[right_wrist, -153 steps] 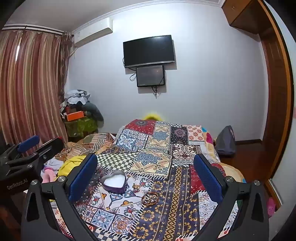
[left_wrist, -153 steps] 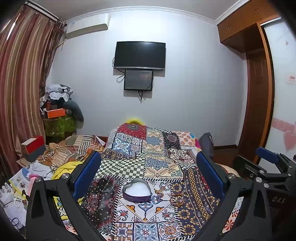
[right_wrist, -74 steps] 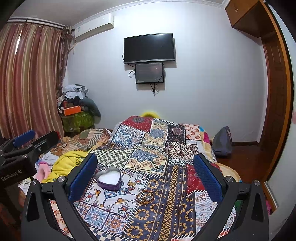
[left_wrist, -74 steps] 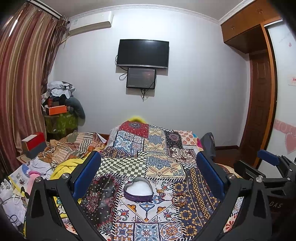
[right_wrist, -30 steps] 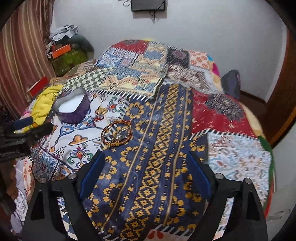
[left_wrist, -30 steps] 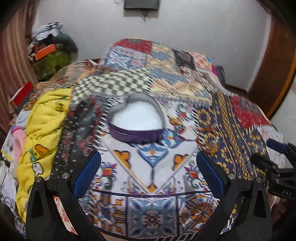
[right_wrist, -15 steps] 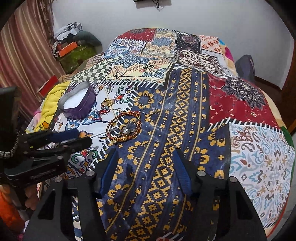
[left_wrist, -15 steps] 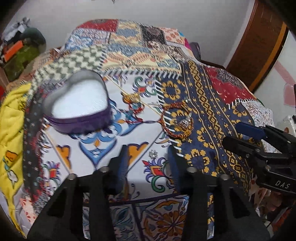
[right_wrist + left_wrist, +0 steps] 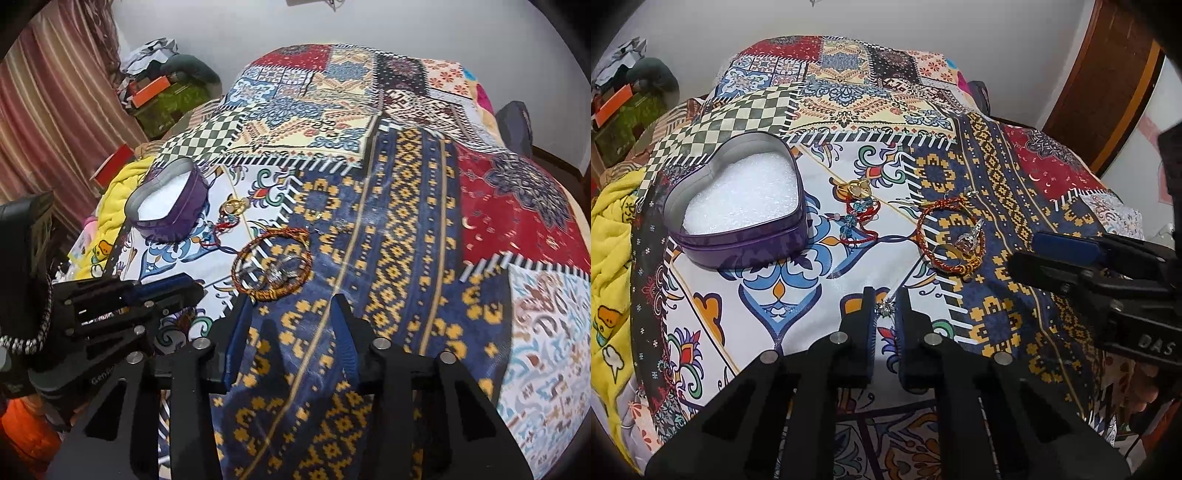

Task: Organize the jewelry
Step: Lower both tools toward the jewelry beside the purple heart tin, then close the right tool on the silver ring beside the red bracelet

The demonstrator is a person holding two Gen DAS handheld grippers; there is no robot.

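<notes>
Left wrist view: the left claw [image 9: 885,308] is nearly closed around a small silvery stud [image 9: 885,309] on the bedspread [image 9: 753,306]. Beyond it to the right lies a red-and-gold bracelet [image 9: 951,236] with silver rings [image 9: 967,240] inside; the right claw [image 9: 291,325], about half open and holding nothing, hovers just short of that bracelet. Left of the bracelet lies a tangle of red cord [image 9: 858,218]. Farther left sits the heart tin [image 9: 738,203], open, with white padding.

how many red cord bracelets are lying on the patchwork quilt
2: a large red-and-gold cord bracelet ringing some silver pieces, and a smaller red beaded cord bracelet beside the purple heart-shaped tin. The busy pattern may hide others.
</notes>
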